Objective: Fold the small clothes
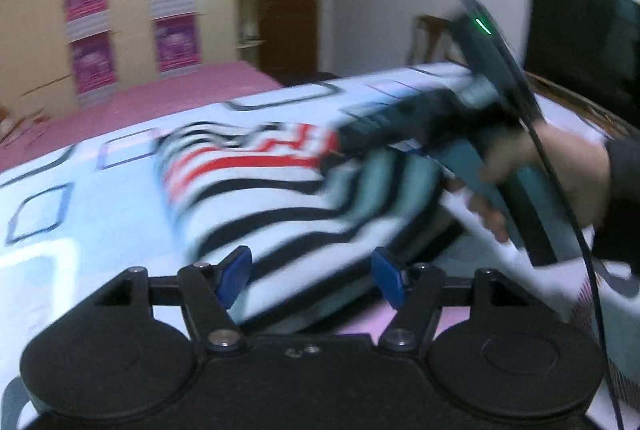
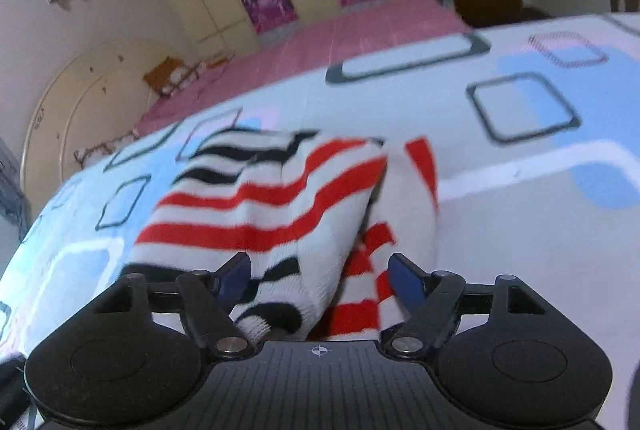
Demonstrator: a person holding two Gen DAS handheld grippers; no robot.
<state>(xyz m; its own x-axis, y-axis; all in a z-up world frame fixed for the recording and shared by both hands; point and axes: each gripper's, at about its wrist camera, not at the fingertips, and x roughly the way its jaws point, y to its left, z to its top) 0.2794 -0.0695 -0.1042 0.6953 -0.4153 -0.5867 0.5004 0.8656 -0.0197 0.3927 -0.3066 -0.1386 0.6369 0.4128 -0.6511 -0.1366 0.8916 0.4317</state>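
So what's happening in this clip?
A person with a handheld gripper in each hand is folding a striped garment on a patterned bedsheet. Both grippers, left and right, are open with cloth lying between their fingers, neither clamped. The garment is bunched, partly folded over. The pictures are motion-blurred.

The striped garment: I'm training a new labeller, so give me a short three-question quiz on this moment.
1. True or false: the striped garment lies on a patterned sheet.
2. Stripe colours on it? A) red and black B) green and yellow
3. Fill in: both the left tongs and right tongs stand ____.

Key: 1 true; 2 A; 3 open.
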